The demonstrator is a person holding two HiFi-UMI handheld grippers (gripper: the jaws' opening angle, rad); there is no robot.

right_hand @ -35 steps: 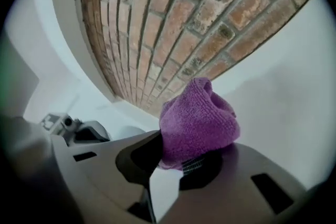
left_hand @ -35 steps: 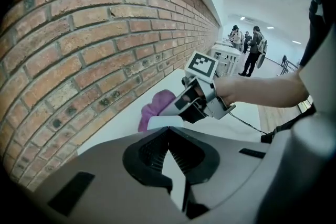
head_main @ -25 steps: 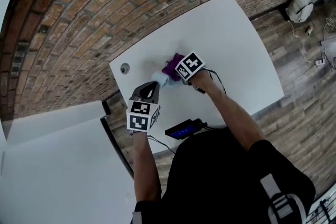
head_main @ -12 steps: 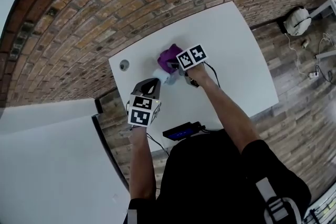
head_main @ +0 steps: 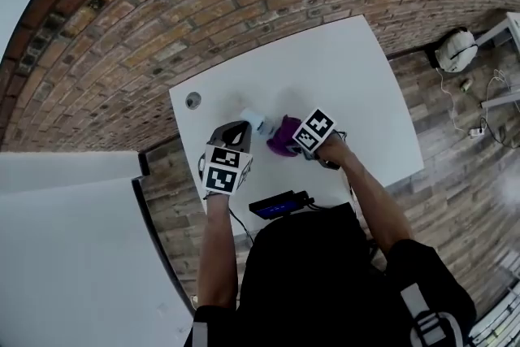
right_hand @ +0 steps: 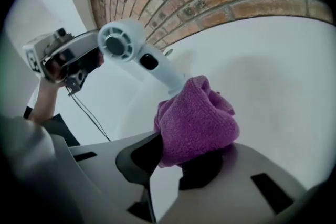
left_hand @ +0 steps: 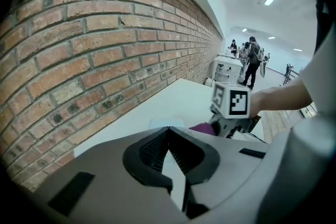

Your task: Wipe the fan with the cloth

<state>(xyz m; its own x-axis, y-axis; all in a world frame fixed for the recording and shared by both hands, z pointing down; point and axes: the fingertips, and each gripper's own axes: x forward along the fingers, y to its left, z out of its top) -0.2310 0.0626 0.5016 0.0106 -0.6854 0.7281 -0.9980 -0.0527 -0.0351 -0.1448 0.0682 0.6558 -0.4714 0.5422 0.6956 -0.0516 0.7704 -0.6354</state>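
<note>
A small pale-blue hand fan [head_main: 253,122] sits at the tips of my left gripper [head_main: 236,129], whose jaws are shut on the rim of its head. In the right gripper view the fan [right_hand: 131,50] faces me with its round head tilted up. Its handle slopes down behind the purple cloth [right_hand: 197,118]. My right gripper [right_hand: 177,160] is shut on that bunched cloth, which touches the handle's lower end. From above, the cloth [head_main: 284,134] lies right of the fan, with the right gripper [head_main: 299,144] just behind it. The fan's rim [left_hand: 167,123] shows over the left gripper [left_hand: 169,130].
The white table [head_main: 357,85] has a round cable hole [head_main: 192,100] near its left corner. A black device [head_main: 280,205] with cables sits at the near edge. Another white tabletop [head_main: 73,256] stands at the left. A brick surface surrounds the table. People stand far off [left_hand: 254,63].
My right gripper has carried the purple cloth from the far side of the fan to its right, nearer the person. The left gripper and fan have stayed put.
</note>
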